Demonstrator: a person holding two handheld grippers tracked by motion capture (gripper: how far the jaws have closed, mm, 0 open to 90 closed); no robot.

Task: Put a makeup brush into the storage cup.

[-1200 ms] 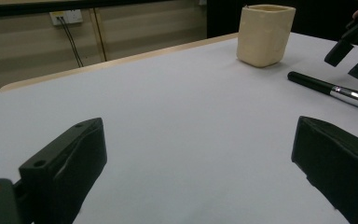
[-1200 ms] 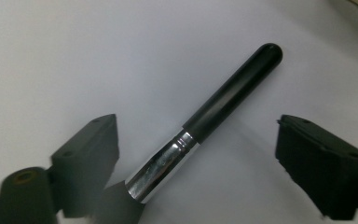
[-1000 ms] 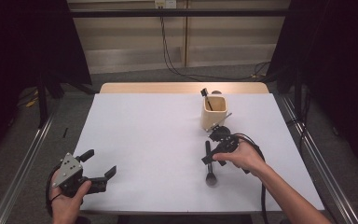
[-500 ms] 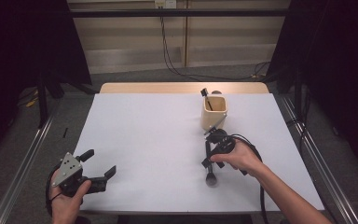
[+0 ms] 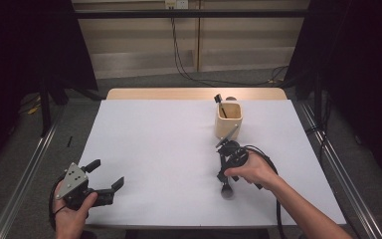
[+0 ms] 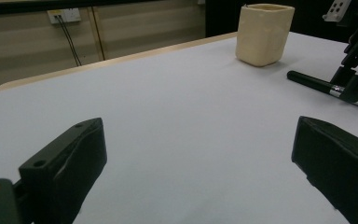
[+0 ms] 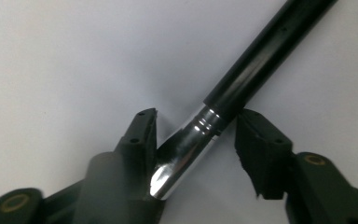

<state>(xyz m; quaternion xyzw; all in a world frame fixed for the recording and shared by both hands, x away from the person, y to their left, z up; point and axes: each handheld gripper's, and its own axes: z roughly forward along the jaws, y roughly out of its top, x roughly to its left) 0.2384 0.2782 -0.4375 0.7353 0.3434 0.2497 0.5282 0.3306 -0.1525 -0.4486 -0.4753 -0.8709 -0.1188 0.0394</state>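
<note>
Right gripper (image 7: 198, 135), jaws just closing in but not yet pinching, straddles the makeup brush (image 7: 242, 79) lying on the white table (image 5: 154, 149) near the beige cup (image 5: 228, 120), readying a lift; the left gripper (image 5: 108, 175) waits open.

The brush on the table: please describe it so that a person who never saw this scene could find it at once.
On the white table, look just in front of the cream cup at the right. The brush lies flat there between the jaws of the right hand-held gripper. It has a black handle with a shiny silver band, unlike the other black tool, which stands inside the cup.
</note>
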